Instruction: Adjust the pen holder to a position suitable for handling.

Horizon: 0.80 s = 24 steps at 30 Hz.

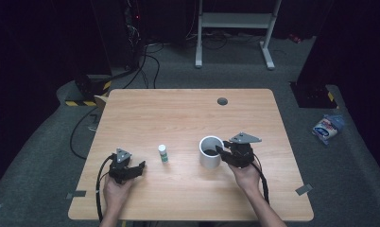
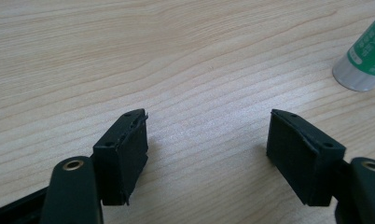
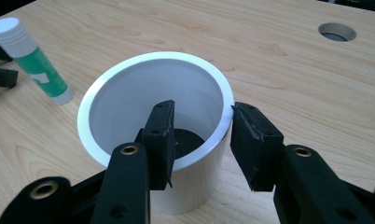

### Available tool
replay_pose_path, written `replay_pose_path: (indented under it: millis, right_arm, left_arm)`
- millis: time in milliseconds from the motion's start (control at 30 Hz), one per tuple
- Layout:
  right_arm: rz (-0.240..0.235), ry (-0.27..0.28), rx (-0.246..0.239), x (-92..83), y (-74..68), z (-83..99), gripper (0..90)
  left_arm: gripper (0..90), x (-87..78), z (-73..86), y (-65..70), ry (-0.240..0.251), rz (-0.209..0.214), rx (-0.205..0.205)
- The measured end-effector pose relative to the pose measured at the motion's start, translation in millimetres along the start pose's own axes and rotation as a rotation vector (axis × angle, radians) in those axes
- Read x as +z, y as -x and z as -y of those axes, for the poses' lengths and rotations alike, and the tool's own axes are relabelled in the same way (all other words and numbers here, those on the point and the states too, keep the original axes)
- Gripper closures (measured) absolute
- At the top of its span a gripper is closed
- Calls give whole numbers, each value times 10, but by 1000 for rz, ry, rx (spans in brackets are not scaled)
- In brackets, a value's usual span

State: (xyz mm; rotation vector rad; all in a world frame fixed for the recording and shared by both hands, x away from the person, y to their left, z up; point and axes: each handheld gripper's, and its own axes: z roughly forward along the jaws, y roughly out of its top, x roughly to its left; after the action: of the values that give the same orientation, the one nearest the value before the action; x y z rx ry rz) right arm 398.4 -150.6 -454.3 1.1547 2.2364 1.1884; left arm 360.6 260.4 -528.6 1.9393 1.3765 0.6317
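A plain white cup (image 3: pixel 153 135) with a dark patch at its bottom stands upright on the desk (image 1: pixel 188 113), right of centre, its wall clamped between the right tongs (image 3: pixel 202 140), one jaw inside, one outside. Its base is cut off in the right gripper view. The left tongs (image 2: pixel 206 149) rest wide apart on bare wood near a green glue stick (image 1: pixel 163 153).
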Motion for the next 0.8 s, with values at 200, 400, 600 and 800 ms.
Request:
replay_pose_path:
  millis: [200, 400, 600, 800]
  right_arm:
    - [-8, -1, -27, -14, -96, 20, 586]
    - [-31, -1, -56, -26, -198, 47, 581]
    - [-52, 7, -73, -29, -286, 87, 572]
    - [-64, 1, -75, -27, -317, 99, 540]
  left_arm:
    - [292, -1, 0, 1, -1, 2, -2]
    - [291, 1, 0, 1, 0, 1, -3]
    - [291, 0, 0, 1, -1, 2, -2]
    - [291, 0, 0, 1, -1, 2, -2]
